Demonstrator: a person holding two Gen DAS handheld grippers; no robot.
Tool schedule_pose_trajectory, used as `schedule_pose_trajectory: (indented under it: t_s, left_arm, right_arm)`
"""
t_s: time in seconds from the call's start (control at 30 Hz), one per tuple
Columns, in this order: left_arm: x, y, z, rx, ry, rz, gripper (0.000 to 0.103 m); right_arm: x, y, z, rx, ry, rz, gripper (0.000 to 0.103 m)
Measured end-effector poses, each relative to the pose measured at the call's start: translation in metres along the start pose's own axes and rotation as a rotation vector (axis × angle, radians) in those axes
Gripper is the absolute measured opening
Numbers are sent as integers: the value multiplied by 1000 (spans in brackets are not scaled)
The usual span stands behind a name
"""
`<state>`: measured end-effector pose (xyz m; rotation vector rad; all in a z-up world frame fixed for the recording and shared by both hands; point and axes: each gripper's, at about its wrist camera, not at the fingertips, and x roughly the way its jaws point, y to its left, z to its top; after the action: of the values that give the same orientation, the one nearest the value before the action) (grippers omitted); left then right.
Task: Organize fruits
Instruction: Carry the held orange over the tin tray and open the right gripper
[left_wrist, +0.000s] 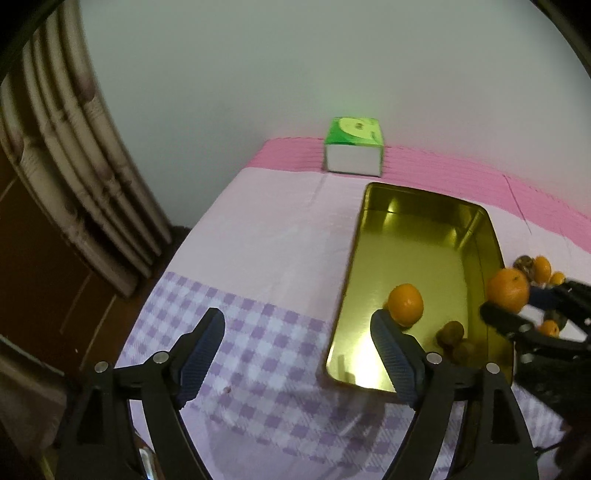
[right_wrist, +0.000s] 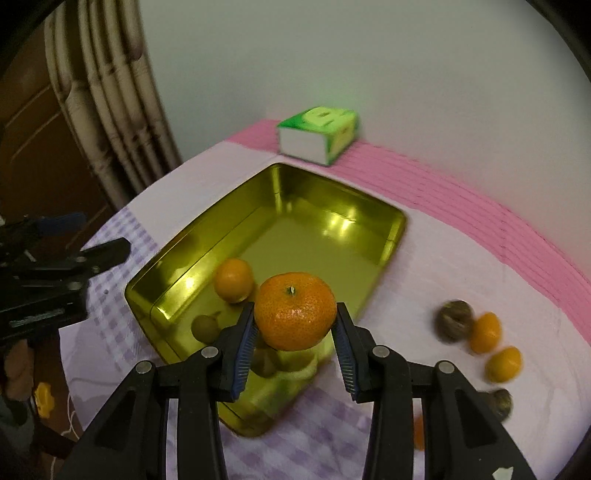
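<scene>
Checked cloth (right_wrist: 325, 435) | mandarin (right_wrist: 295, 312) clamped in right hand-held gripper (right_wrist: 295, 345) | above tin (right_wrist: 207, 236)

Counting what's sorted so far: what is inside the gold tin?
In the tin: one orange and at least two brown fruits. The held orange and right fingers cover part of the floor.

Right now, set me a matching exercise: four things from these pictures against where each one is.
Things:
1. large mandarin
2. smaller mandarin
3. tissue box
4. left gripper

Places:
A. at the table's far edge by the wall
B. open over the checked cloth
C. lying in the gold tin
D. held in the right gripper

Pairs: 1-D, 2-C, 3-A, 4-B
</scene>
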<state>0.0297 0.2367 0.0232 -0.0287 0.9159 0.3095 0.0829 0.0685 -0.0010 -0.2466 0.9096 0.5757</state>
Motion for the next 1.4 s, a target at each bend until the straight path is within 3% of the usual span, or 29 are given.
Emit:
schedule_pose_trajectory:
  t_s: [0.53, 1.0, 1.4]
  left_arm:
    - [13, 10, 2, -47, 36, -9, 82]
    - [14, 8, 1, -49, 39, -11, 82]
    - [15, 7, 1, -51, 45, -17, 83]
  right_arm:
    - [50, 12, 5, -48, 91, -48, 37]
    - [52, 9, -1, -111, 111, -114, 38]
    - [50, 8, 2, -79, 113, -92, 39]
